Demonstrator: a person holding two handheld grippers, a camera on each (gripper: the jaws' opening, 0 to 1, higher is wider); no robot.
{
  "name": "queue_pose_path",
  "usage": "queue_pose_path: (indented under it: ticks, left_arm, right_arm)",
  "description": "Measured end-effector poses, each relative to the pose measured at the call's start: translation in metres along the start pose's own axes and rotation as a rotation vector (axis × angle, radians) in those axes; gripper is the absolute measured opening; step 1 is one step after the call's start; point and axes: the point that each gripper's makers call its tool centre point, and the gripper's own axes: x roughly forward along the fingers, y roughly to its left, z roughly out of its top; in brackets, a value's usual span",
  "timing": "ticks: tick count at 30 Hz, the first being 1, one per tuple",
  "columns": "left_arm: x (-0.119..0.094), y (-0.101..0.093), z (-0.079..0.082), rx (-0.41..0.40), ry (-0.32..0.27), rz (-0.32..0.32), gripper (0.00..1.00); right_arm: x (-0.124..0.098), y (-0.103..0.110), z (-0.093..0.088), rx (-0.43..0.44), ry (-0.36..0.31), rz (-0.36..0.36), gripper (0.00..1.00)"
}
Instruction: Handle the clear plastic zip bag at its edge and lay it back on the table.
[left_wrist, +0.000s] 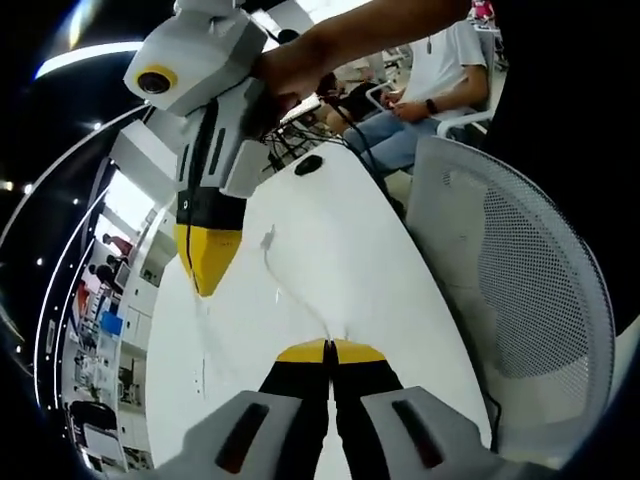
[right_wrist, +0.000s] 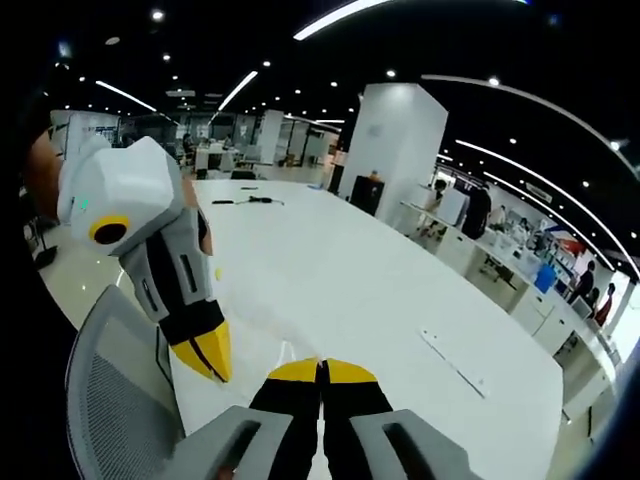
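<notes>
Clear zip bag (left_wrist: 268, 262) pinched at edges by both shut tools, left (left_wrist: 328, 347) lower centre, right (right_wrist: 322, 367); lower together, flat onto white counter (left_wrist: 350, 230).

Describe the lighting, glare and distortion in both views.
Left gripper view: fisheye bends the white table and mesh chair; the clear plastic zip bag barely shows against bright white. Right gripper view: curved ceiling light strips on a dark ceiling, soft glare on the table.
</notes>
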Motion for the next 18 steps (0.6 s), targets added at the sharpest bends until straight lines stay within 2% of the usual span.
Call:
queue_pose_path:
  ticks: [7,18]
  left_arm:
    - [0.001,0.0,-0.008,-0.042,-0.005,-0.002,0.0]
    - [0.005,-0.007,-0.016,-0.081,0.001,-0.02,0.0]
  right_arm:
    - [0.0,0.001,0.008,-0.002,-0.029,0.007,0.0]
    - [0.003,0.006,0.0,-0.009,-0.011,0.008,0.0]
